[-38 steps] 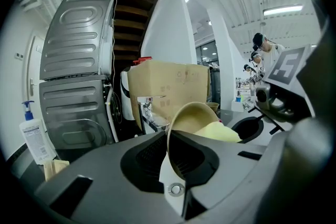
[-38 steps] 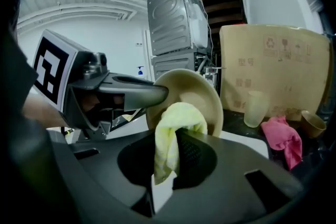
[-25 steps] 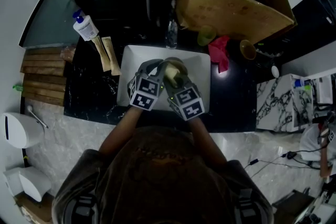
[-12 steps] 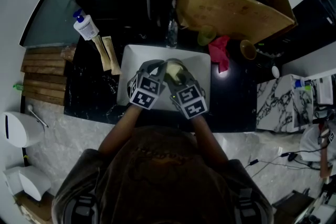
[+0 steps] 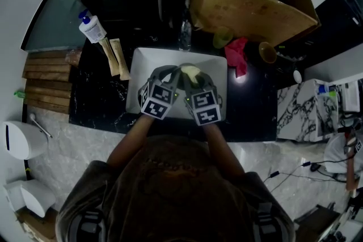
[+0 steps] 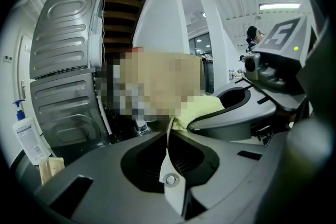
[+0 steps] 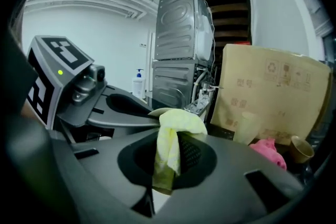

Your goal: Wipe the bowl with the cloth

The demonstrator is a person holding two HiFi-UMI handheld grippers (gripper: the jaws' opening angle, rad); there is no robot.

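Observation:
Over the white sink (image 5: 148,60) both grippers meet. The left gripper (image 5: 171,77) is shut on the thin rim of the bowl (image 6: 168,136), which runs edge-on between its jaws in the left gripper view. Most of the bowl (image 5: 182,69) is hidden by the grippers in the head view. The right gripper (image 5: 190,83) is shut on a yellow cloth (image 7: 170,136), which hangs out of its jaws and bunches at the tips. The cloth (image 5: 191,72) lies against the bowl, whose pale rim (image 7: 153,111) shows just left of it. The cloth (image 6: 202,110) also shows past the left gripper (image 6: 170,139).
A pink rag (image 5: 237,57), a green cup (image 5: 222,38) and a brown cup (image 5: 267,52) stand on the dark counter right of the sink. A big cardboard box (image 5: 249,5) is behind them. A soap bottle (image 5: 91,29) and wooden slats (image 5: 45,83) are at the left.
The right gripper has shifted slightly with the cloth, which now covers more of the bowl. The left gripper has stayed almost still.

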